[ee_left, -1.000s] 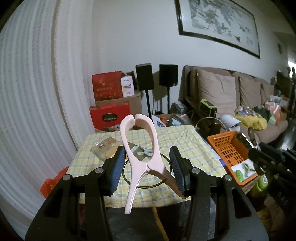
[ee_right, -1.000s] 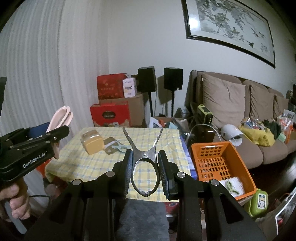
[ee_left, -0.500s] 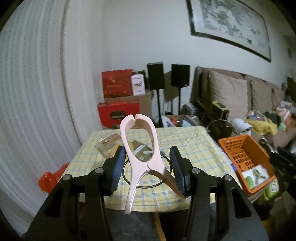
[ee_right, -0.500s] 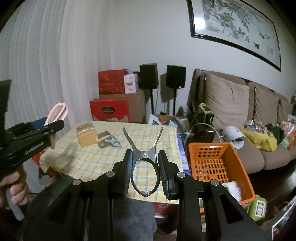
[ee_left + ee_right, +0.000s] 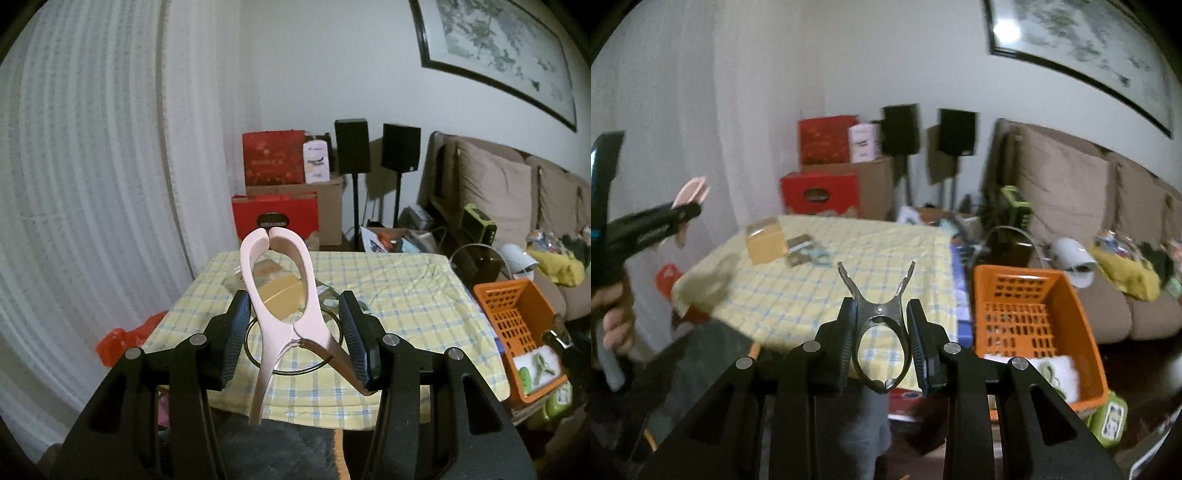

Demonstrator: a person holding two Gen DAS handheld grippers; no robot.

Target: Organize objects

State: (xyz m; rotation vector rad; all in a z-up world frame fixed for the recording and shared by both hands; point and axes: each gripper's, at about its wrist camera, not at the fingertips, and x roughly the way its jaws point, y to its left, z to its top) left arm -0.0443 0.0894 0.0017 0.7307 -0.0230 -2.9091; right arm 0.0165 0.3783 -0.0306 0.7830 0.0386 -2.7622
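My left gripper (image 5: 295, 321) is shut on a large pink clothes clip (image 5: 284, 306) that stands upright between the pads, its closed tip up. A metal clip (image 5: 879, 321) with its two prongs spread upward sits in my right gripper (image 5: 881, 328), which is shut on it. Both hang in the air before the table (image 5: 406, 295) with its yellow checked cloth. An orange basket (image 5: 1034, 325) sits to the table's right, low down, with a white card and green items inside. The left gripper (image 5: 683, 210) and the hand (image 5: 613, 325) that holds it show at the right wrist view's left edge.
On the table lie a tan box (image 5: 764, 243), a flat packet (image 5: 801, 251) and a pale blue clip (image 5: 820, 256); a black ring (image 5: 295, 339) lies near its front edge. Red boxes (image 5: 273, 158), two black speakers (image 5: 352, 146) and a cluttered sofa (image 5: 498, 192) stand behind.
Both grippers have sunk a little and turned left; the table has shifted right and grown nearer in both views. The clips stay held as before.
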